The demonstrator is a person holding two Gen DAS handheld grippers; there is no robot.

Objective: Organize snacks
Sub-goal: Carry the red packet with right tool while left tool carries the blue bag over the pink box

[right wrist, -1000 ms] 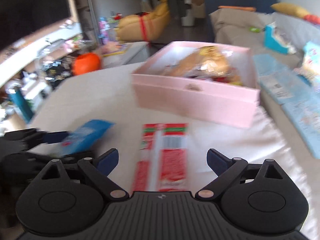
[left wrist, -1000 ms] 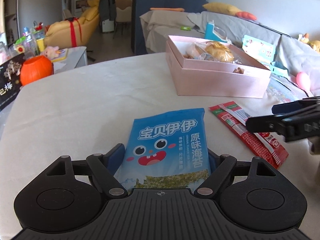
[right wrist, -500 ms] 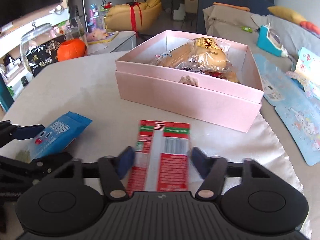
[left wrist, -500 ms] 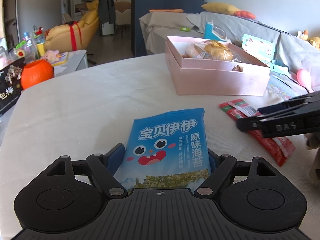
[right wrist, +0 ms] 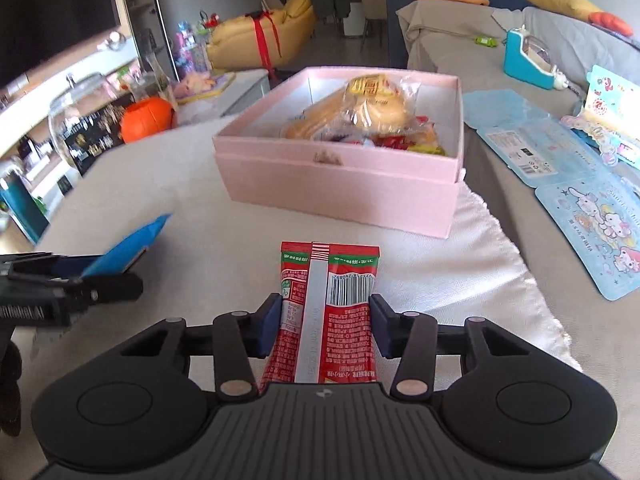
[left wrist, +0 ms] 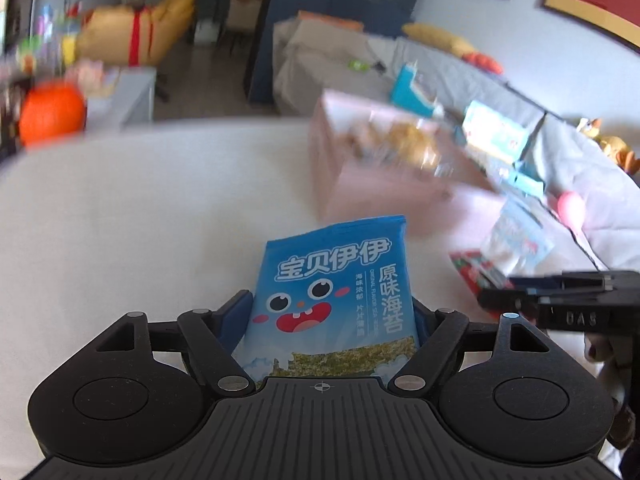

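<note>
L gripper [left wrist: 334, 312] clamped blue seaweed pack [left wrist: 334, 292], pack lifted off table [left wrist: 140, 208]. R gripper [right wrist: 322, 326], jaws just closing, pinched red snack pack [right wrist: 326, 304] by its sides, far end up. Step: both picks made. Next, prob: carry both over pink box [right wrist: 344, 184] rim, drop inside w/ other snacks.

Pink box [left wrist: 384, 188] and orange ball [left wrist: 52, 118] motion-blurred in left view; blue packet's [left wrist: 332, 300] bottom behind the tool.
</note>
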